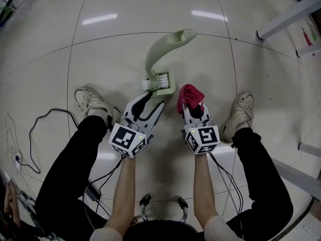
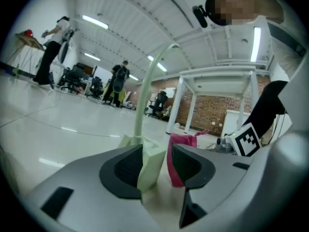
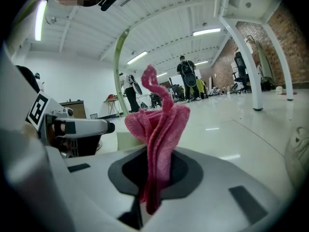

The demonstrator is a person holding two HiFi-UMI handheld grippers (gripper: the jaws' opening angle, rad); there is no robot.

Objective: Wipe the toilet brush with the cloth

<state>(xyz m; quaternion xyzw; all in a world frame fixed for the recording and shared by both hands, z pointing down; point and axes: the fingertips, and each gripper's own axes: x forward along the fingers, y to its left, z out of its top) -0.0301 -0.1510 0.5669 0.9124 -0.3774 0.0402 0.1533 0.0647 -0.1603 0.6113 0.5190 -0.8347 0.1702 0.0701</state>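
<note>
A pale green toilet brush (image 1: pixel 161 84) stands on the shiny floor, its curved handle (image 1: pixel 163 46) rising away from me. My left gripper (image 1: pixel 150 100) sits just in front of the brush head, jaws apart. In the left gripper view a corner of the green brush head (image 2: pixel 150 166) lies between the pads, against the left one, with a gap to the right one. My right gripper (image 1: pixel 193 106) is shut on a bunched pink cloth (image 1: pixel 189 95), which sticks up from its jaws (image 3: pixel 157 129) just right of the brush head. The cloth (image 2: pixel 179 141) also shows beside the brush.
My two shoes (image 1: pixel 91 100) (image 1: pixel 242 112) flank the grippers on the floor. A black cable (image 1: pixel 40 124) loops at the left. White table legs (image 1: pixel 288 14) stand at the upper right. People stand far off in the hall (image 2: pixel 118 83).
</note>
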